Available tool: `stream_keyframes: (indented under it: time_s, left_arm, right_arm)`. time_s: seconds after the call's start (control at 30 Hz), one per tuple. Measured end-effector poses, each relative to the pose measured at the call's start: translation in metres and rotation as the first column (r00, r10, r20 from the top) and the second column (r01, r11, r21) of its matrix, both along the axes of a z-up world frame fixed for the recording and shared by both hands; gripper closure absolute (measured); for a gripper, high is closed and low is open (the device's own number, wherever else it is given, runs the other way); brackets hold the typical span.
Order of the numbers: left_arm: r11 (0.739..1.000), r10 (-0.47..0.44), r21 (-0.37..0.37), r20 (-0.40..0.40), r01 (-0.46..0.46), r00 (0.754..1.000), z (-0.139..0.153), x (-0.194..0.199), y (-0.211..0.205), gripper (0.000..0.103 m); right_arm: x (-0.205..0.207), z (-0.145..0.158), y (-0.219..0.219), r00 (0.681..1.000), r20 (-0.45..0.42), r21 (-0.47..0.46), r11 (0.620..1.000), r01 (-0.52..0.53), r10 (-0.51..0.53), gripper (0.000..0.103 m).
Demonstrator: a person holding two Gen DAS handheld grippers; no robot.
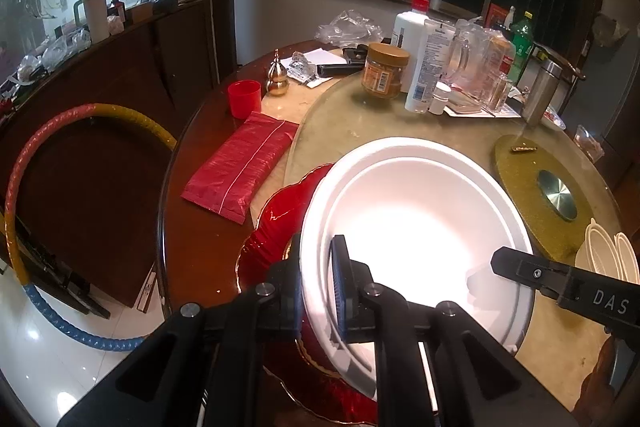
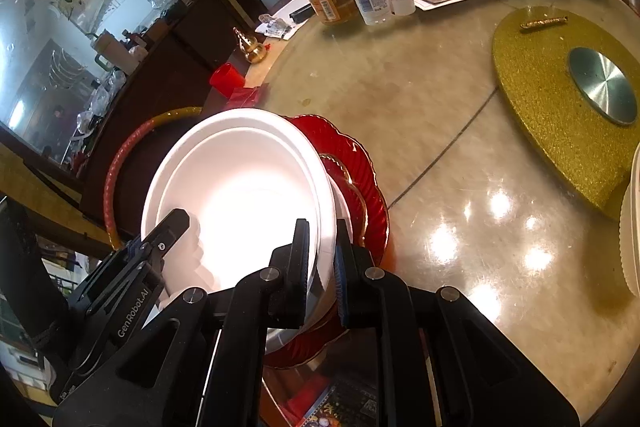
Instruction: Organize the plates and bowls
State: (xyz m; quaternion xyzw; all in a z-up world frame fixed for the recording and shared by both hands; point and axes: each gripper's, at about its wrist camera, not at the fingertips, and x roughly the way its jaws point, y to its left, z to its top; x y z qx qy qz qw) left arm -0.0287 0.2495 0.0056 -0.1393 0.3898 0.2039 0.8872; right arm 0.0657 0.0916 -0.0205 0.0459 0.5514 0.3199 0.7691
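Note:
Two nested white bowls [image 1: 420, 219] [image 2: 240, 195] sit tilted over red gold-rimmed plates [image 1: 276, 219] [image 2: 360, 167] at the round table's near edge. My left gripper [image 1: 318, 245] is shut on the bowls' left rim, one pad inside and one outside. My right gripper [image 2: 322, 227] is shut on the opposite rim in the same way. Each gripper shows in the other's view: the right gripper's finger [image 1: 520, 267] lies on the far rim, and the left gripper's finger [image 2: 172, 227] reaches into the bowl. Part of the red plates is hidden under the bowls.
A red pouch [image 1: 240, 167], red cup [image 1: 244, 99] and brass gourd [image 1: 278, 75] lie left of the bowls. Jars, bottles and a glass mug [image 1: 460, 59] crowd the far side. A gold glitter disc [image 2: 560, 99] and cream dishes [image 1: 608, 251] are at right. A coloured hoop [image 1: 40, 147] leans beside the table.

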Motion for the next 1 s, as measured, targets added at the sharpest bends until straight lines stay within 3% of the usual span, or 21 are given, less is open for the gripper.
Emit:
stream_keyframes:
  time_s: [0.27, 0.33, 0.4, 0.43, 0.63, 0.7, 0.77, 0.8, 0.93, 1.0]
  left_arm:
    - [1.000, 0.015, -0.005, 0.017, -0.015, 1.000, 0.003, -0.003, 0.003, 0.090]
    - [1.000, 0.021, -0.009, 0.014, -0.021, 1.000, 0.004, -0.003, 0.003, 0.084]
    - [1.000, 0.028, -0.011, 0.016, -0.028, 0.999, 0.004, -0.004, 0.005, 0.067]
    - [0.999, 0.031, -0.014, 0.019, -0.031, 0.999, 0.005, -0.004, 0.005, 0.063]
    - [0.999, 0.050, -0.007, 0.087, -0.049, 0.995, 0.015, -0.012, 0.005, 0.061]
    - [0.999, 0.054, -0.007, 0.126, -0.053, 0.991, 0.021, -0.016, 0.005, 0.060]
    - [0.998, 0.056, -0.006, 0.172, -0.055, 0.984, 0.027, -0.020, 0.004, 0.052]
    - [0.998, 0.060, -0.006, 0.192, -0.060, 0.979, 0.030, -0.023, 0.004, 0.046]
    - [0.996, 0.083, 0.003, 0.269, -0.087, 0.960, 0.041, -0.031, 0.003, 0.038]
    - [0.996, 0.087, -0.004, 0.288, -0.090, 0.954, 0.045, -0.032, 0.003, 0.029]
  right_arm:
    - [-0.002, 0.005, 0.002, 1.000, 0.009, 0.012, 1.000, -0.007, 0.007, 0.091]
    - [-0.002, 0.005, 0.002, 1.000, 0.018, 0.005, 1.000, -0.007, 0.007, 0.091]
    - [-0.001, 0.005, 0.002, 1.000, 0.021, 0.003, 1.000, -0.011, 0.011, 0.091]
    - [-0.001, 0.005, 0.002, 1.000, 0.022, 0.001, 1.000, -0.009, 0.009, 0.091]
    - [0.001, 0.007, -0.004, 1.000, 0.028, 0.014, 1.000, 0.009, -0.010, 0.091]
    - [0.001, 0.008, -0.006, 0.999, 0.042, 0.008, 1.000, 0.020, -0.020, 0.080]
    - [-0.001, 0.010, -0.006, 0.997, 0.070, -0.005, 1.000, 0.029, -0.028, 0.040]
    - [-0.003, 0.012, -0.006, 0.996, 0.088, -0.011, 1.000, 0.027, -0.026, 0.039]
    - [-0.008, 0.022, -0.009, 0.987, 0.160, -0.023, 0.999, 0.034, -0.030, 0.039]
    - [-0.008, 0.026, -0.015, 0.983, 0.176, -0.011, 0.999, 0.051, -0.048, 0.039]
